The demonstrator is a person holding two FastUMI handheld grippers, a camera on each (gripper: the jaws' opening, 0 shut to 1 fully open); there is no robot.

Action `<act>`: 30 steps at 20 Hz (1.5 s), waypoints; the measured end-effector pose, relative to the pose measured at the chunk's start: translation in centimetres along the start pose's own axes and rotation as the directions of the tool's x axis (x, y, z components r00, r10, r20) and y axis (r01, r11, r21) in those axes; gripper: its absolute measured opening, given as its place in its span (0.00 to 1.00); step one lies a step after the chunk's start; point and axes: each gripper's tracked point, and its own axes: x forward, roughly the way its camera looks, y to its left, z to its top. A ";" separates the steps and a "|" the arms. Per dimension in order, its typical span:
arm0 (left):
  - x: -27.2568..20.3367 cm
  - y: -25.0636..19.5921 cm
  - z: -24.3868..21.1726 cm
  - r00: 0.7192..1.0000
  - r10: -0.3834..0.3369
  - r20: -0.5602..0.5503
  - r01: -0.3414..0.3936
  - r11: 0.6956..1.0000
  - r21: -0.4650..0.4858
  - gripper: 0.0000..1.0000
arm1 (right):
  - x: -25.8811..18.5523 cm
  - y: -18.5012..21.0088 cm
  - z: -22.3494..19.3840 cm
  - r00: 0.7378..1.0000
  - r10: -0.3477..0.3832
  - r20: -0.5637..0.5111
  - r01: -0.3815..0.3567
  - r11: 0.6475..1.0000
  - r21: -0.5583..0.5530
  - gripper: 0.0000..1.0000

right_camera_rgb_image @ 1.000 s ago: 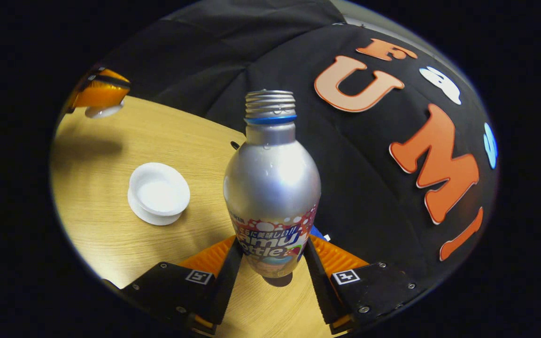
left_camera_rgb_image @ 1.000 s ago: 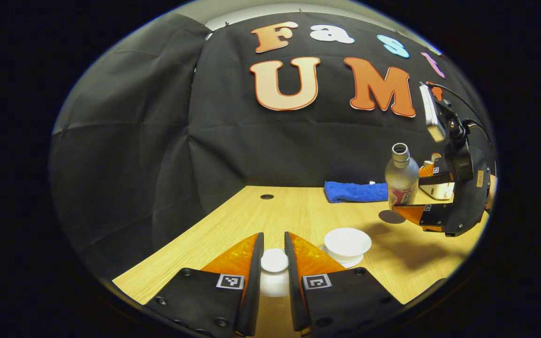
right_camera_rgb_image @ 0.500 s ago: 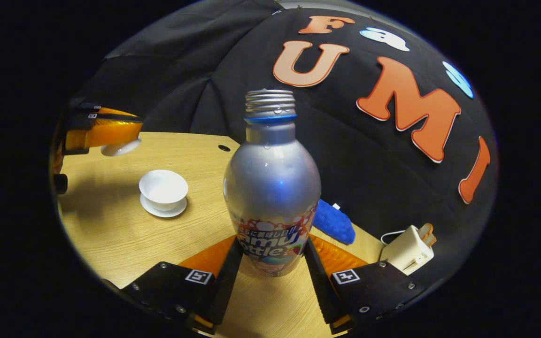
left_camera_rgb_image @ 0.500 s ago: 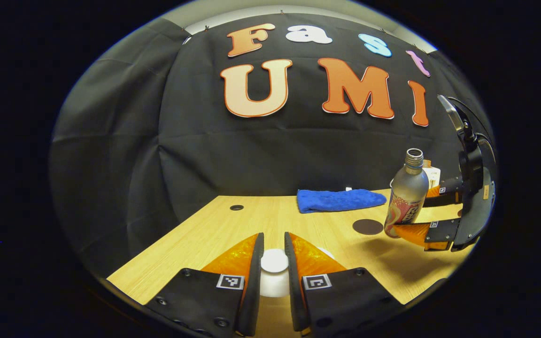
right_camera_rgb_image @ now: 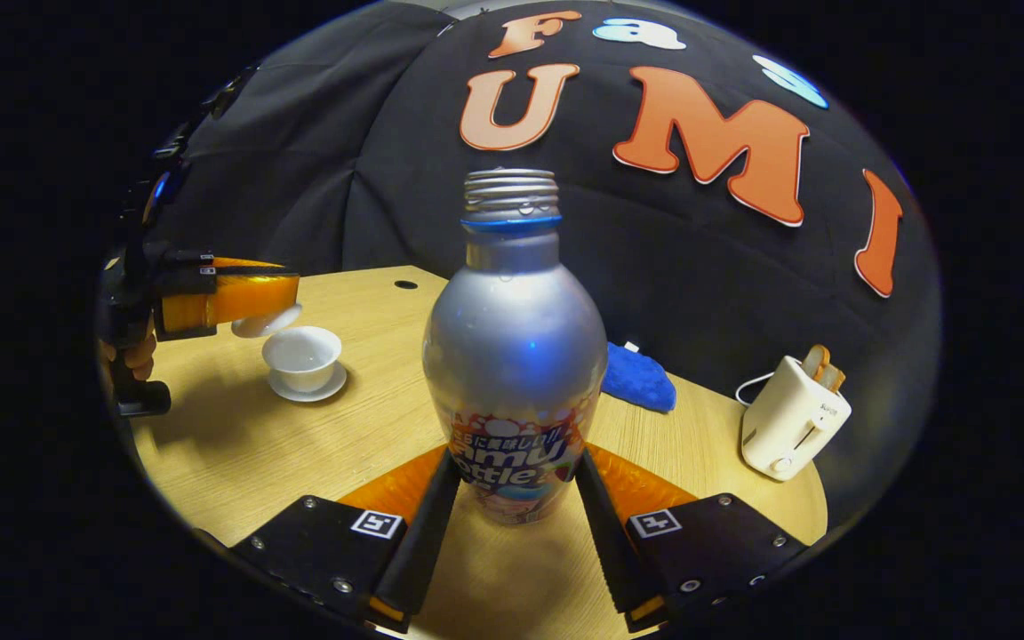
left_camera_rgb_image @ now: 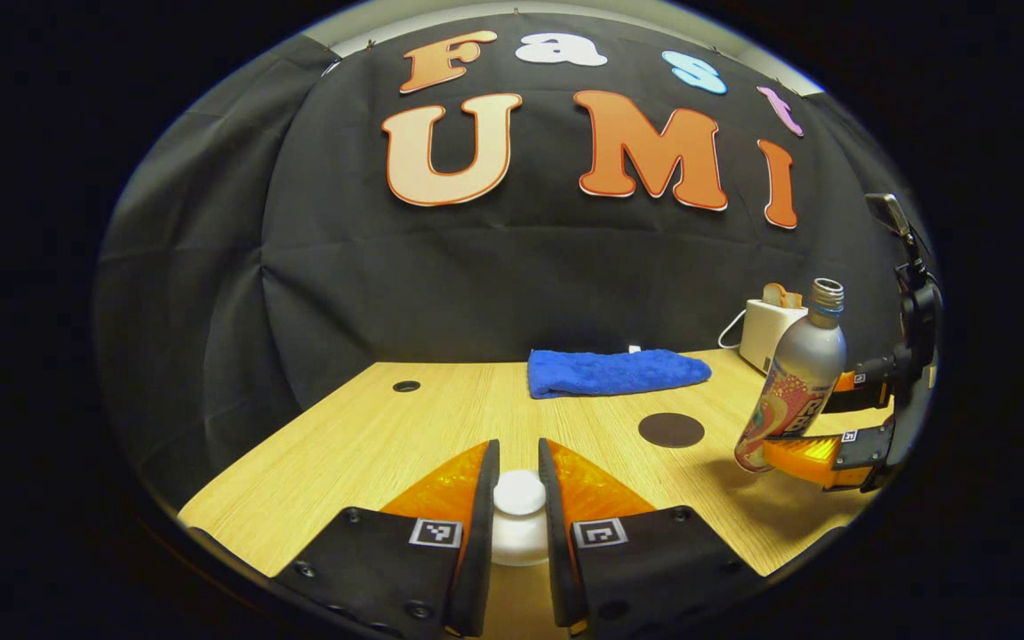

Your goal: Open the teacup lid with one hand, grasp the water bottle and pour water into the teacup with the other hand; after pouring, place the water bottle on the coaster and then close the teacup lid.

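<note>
Bottle [right_camera_rgb_image: 515,356] clamped upright in right gripper [right_camera_rgb_image: 512,507], off the table, near the coaster [left_camera_rgb_image: 671,429], right of it. Lid [left_camera_rgb_image: 519,493] pinched in left gripper [left_camera_rgb_image: 519,498], just above cup [right_camera_rgb_image: 301,354]. Step in hand, likely: setting bottle down. Next: centring over coaster, lowering, releasing.

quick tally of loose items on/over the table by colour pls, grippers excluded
White: 4, the teacup lid, teacup, saucer and toaster
Silver: 1, the water bottle
Blue: 1, the cloth
Dark brown: 1, the coaster
Total: 7
</note>
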 end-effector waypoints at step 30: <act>3.0 0.2 -3.3 0.997 0.050 -0.065 -0.050 0.999 0.007 0.47 | -0.8 1.5 -3.9 0.997 0.066 -0.047 -0.058 0.986 0.154 0.78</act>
